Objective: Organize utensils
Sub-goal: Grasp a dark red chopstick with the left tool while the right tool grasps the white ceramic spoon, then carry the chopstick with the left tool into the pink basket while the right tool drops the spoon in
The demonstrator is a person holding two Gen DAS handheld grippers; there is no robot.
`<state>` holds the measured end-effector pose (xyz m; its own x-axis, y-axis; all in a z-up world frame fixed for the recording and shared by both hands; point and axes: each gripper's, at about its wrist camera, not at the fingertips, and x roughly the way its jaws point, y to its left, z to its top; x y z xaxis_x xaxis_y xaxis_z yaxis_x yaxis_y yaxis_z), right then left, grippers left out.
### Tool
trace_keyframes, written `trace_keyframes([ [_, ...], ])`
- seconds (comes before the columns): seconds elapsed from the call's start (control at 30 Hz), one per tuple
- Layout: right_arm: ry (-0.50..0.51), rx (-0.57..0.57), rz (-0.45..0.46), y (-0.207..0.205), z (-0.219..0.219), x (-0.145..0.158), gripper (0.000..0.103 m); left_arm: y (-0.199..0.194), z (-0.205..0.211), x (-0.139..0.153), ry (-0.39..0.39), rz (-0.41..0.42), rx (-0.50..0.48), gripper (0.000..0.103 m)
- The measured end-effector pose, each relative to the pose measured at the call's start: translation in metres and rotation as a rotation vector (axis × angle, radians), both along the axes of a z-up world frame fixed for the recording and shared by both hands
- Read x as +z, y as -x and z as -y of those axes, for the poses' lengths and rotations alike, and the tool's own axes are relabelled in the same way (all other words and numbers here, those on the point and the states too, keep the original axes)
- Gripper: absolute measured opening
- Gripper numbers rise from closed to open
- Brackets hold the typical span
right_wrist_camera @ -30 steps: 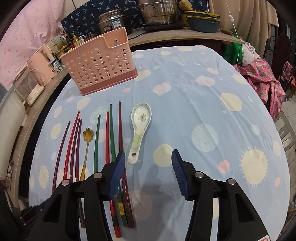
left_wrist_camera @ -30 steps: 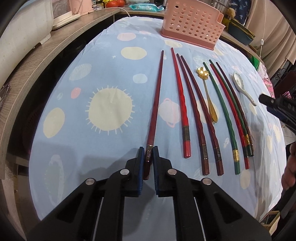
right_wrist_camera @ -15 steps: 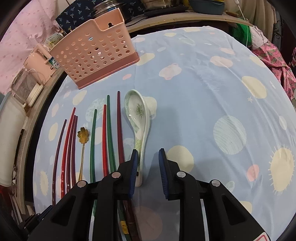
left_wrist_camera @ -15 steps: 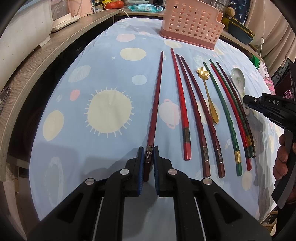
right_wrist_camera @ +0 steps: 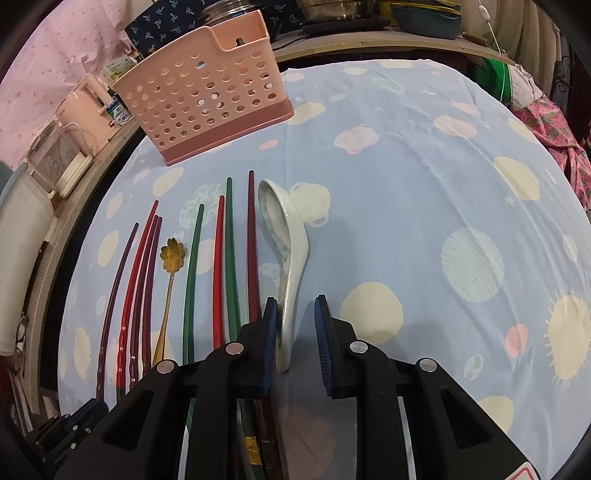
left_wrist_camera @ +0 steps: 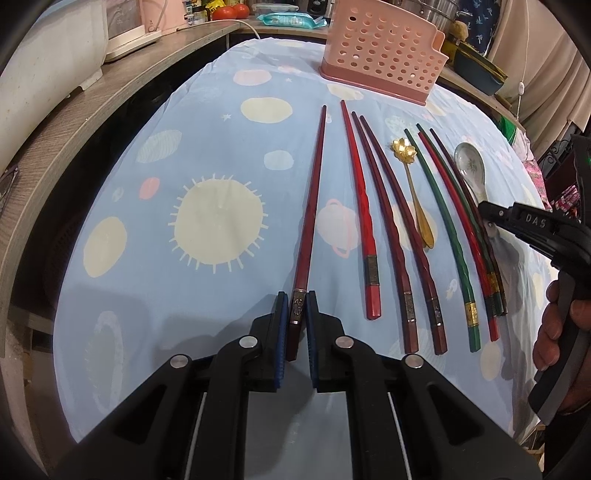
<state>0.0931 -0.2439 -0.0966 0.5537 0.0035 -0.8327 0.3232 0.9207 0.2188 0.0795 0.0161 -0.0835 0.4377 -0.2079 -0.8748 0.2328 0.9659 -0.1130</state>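
My left gripper (left_wrist_camera: 296, 308) is shut on the near end of a dark red chopstick (left_wrist_camera: 310, 206) that lies on the tablecloth. Several more red, maroon and green chopsticks (left_wrist_camera: 391, 229) and a gold flower spoon (left_wrist_camera: 410, 184) lie in a row to its right. My right gripper (right_wrist_camera: 295, 317) is partly open around the handle of a white ceramic spoon (right_wrist_camera: 291, 254); the left pad touches the handle and the right pad stands apart. The spoon is tilted onto its side. A pink perforated utensil basket (right_wrist_camera: 207, 96) stands at the far side, also in the left wrist view (left_wrist_camera: 380, 48).
The blue patterned tablecloth (right_wrist_camera: 424, 192) covers the table. A wooden counter (left_wrist_camera: 74, 122) with appliances runs along the left. Pots and a teal dish (right_wrist_camera: 424, 18) stand on the shelf behind. Pink fabric (right_wrist_camera: 561, 129) hangs at the right.
My right gripper has come down and narrowed around the ceramic spoon's handle, and the spoon has tipped onto its side. My left gripper stays shut on the chopstick.
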Motion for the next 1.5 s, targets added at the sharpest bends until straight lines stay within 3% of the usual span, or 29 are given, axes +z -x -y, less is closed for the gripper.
trace_keyframes([
  [0.33, -0.005, 0.004, 0.012, 0.018, 0.002, 0.006, 0.008, 0.005, -0.005, 0.002, 0.033, 0.0, -0.007, 0.008],
  [0.53, -0.007, -0.023, 0.059, 0.043, 0.011, 0.031, 0.007, 0.01, -0.017, 0.026, 0.065, 0.048, 0.025, 0.007],
  [0.77, 0.008, -0.059, 0.135, 0.055, 0.028, 0.073, 0.006, 0.003, -0.024, 0.078, 0.115, 0.156, 0.048, 0.007],
  [1.07, 0.036, -0.051, 0.219, 0.03, 0.043, 0.113, 0.005, -0.041, -0.016, 0.154, 0.159, 0.347, 0.054, 0.007],
  [1.5, 0.057, -0.008, 0.356, -0.07, 0.057, 0.177, 0.005, -0.132, 0.024, 0.276, 0.217, 0.623, 0.036, 0.007],
])
